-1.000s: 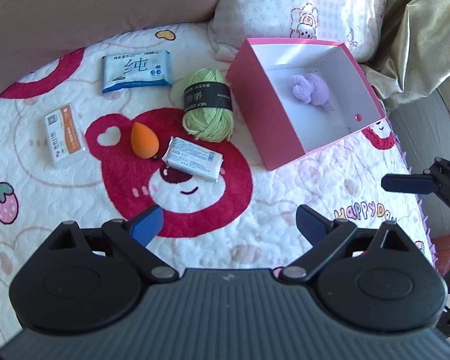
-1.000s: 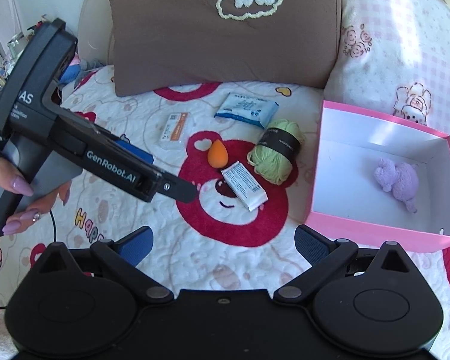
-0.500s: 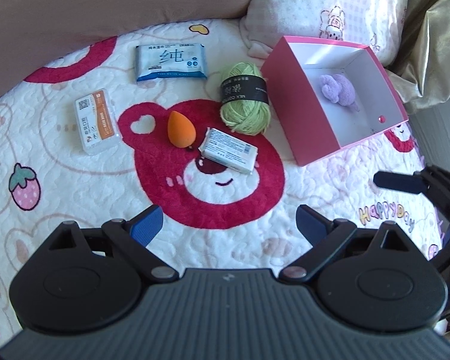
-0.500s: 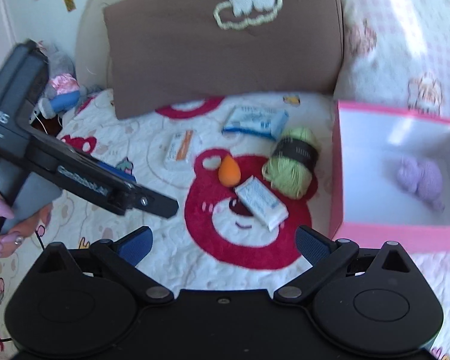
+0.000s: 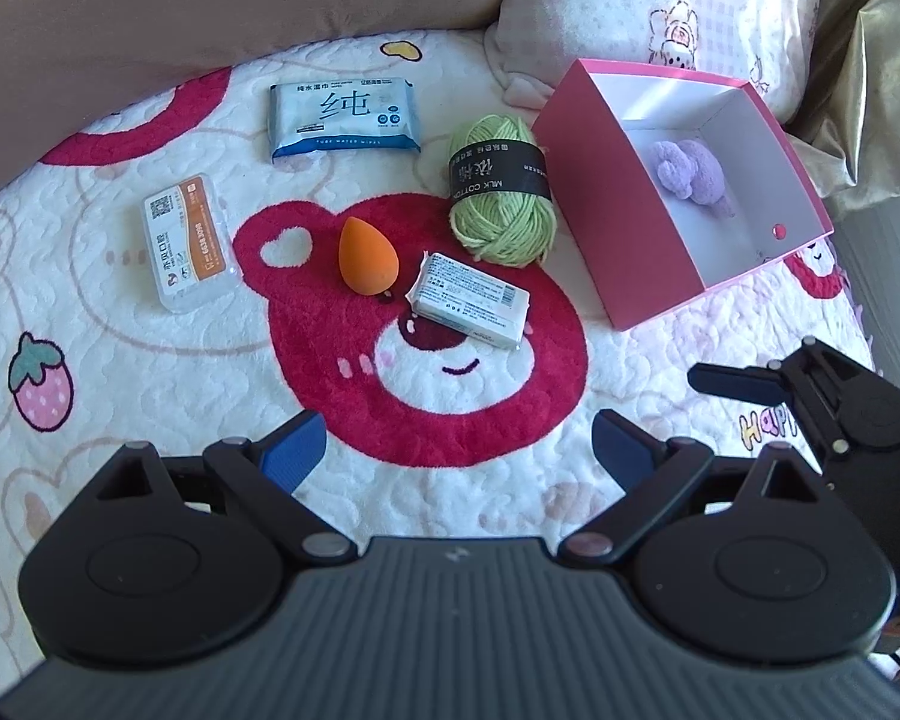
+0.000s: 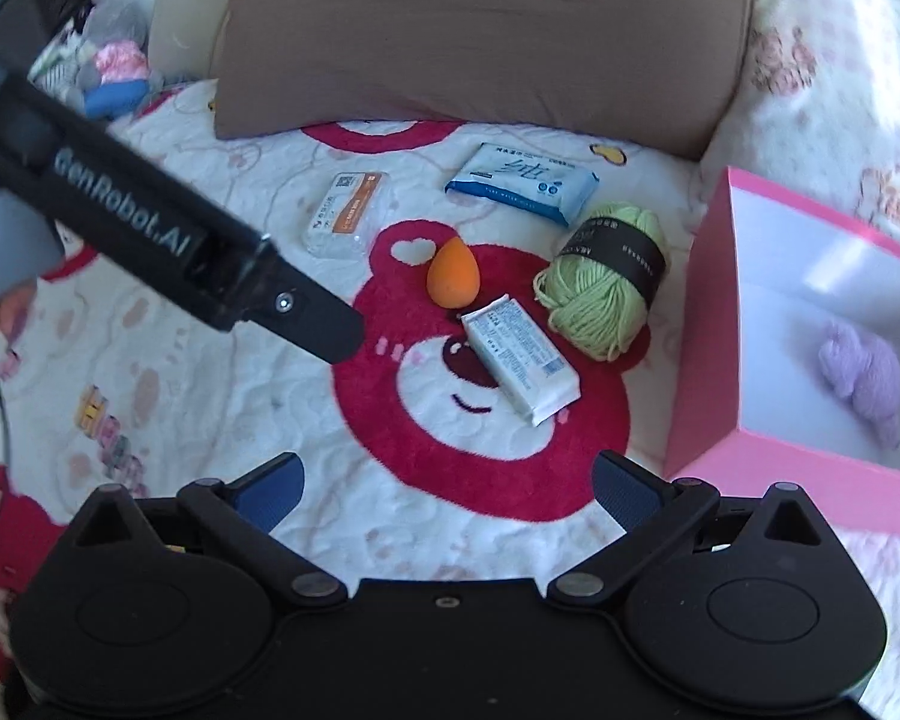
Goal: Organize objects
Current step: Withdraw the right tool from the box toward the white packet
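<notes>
You are bringing both the left gripper (image 5: 457,441) and right gripper (image 6: 447,480) closer over the bed, jaws wide open and empty, with the soap packet (image 5: 469,299) lying mid-blanket beside the pink box (image 5: 624,222), ready for picking.

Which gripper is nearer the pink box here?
Right. The right gripper hovers just beside the pink box's near corner; the left gripper hangs farther off, over the bear print.
</notes>
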Available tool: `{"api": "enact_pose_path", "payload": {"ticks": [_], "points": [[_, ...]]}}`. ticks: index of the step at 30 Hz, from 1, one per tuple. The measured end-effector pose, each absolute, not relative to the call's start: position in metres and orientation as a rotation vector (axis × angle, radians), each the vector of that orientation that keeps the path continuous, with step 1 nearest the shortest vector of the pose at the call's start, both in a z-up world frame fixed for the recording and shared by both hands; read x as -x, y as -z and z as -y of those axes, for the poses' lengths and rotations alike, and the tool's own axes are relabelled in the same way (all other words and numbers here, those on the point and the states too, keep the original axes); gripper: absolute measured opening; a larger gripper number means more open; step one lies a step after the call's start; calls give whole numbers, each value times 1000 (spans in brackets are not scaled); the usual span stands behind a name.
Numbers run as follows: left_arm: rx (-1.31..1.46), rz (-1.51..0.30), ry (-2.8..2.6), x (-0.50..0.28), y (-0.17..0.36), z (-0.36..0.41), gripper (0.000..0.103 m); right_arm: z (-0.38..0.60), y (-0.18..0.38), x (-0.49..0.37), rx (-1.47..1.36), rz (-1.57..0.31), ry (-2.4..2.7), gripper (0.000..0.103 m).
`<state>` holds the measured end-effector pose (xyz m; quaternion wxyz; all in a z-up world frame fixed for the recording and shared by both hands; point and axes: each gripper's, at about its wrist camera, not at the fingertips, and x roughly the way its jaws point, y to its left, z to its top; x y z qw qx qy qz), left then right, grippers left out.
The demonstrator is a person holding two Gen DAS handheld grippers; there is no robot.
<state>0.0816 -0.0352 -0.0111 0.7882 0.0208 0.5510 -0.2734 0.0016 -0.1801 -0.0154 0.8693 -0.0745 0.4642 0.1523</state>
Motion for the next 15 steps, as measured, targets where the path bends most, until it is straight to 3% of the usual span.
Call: {"api": "enact_pose_path", "payload": {"ticks": [15], "points": [[-77, -1006, 635, -92, 56, 43, 94, 159, 52, -23, 256, -827, -346, 101]]}}
